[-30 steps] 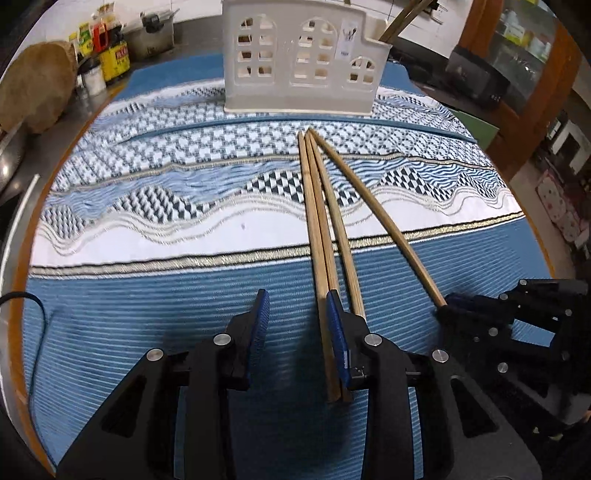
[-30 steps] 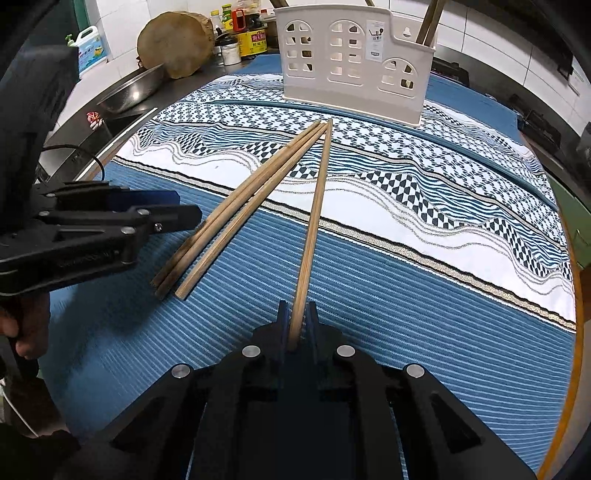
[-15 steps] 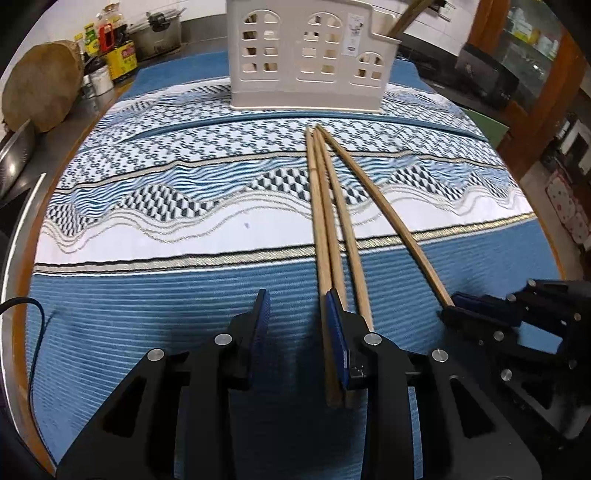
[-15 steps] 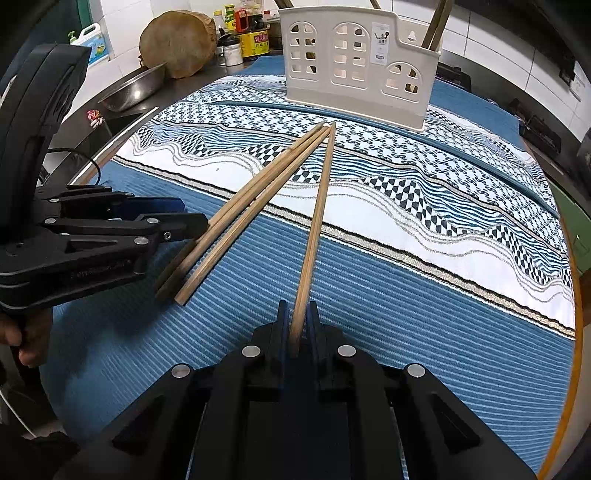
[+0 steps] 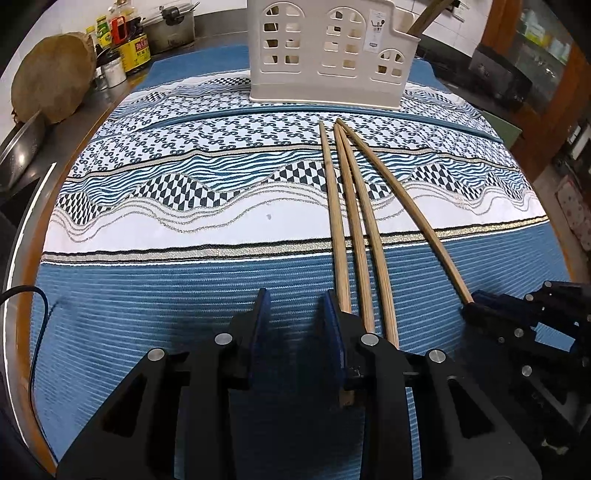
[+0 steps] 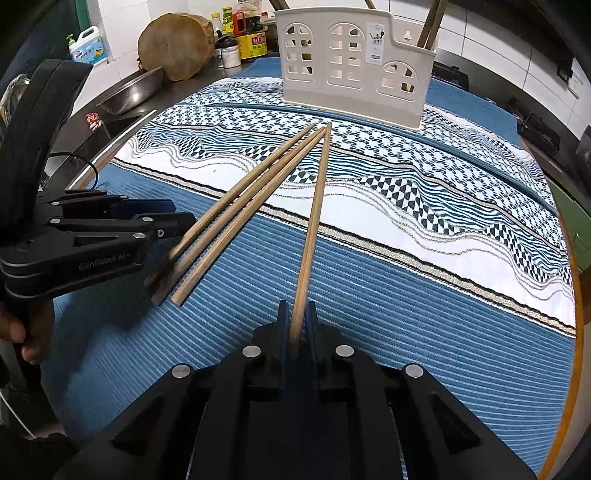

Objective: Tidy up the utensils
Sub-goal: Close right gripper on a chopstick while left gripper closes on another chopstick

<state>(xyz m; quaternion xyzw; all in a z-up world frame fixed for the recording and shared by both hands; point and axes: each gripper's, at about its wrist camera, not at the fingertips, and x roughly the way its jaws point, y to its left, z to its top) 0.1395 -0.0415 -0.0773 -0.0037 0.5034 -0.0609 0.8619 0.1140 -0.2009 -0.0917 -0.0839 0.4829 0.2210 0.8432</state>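
Observation:
Three wooden chopsticks (image 5: pixel 354 221) lie side by side on the blue patterned cloth (image 5: pixel 147 295), tips toward the white house-shaped utensil holder (image 5: pixel 325 55). My left gripper (image 5: pixel 297 310) is closing with only cloth in its gap. Its right finger (image 5: pixel 334 325) rests over the leftmost chopstick's near end. In the right wrist view this gripper (image 6: pixel 177 212) sits at those near ends (image 6: pixel 166 273). My right gripper (image 6: pixel 297 314) is shut on the near end of a fourth chopstick (image 6: pixel 314 221), whose tip rests on the cloth in front of the holder (image 6: pixel 351 66). More sticks stand in the holder.
A round wooden chopping block (image 6: pixel 175 44), bottles and jars (image 6: pixel 251 33) and a metal bowl (image 6: pixel 129 92) stand at the back left. A black cable (image 5: pixel 33 302) lies by the table's left rim. A person's hand (image 6: pixel 26 332) holds the left gripper.
The left gripper tilted a little and its jaws narrowed slightly. The leftmost chopstick's far tip has swung apart from the other two. The right gripper and its chopstick have not moved.

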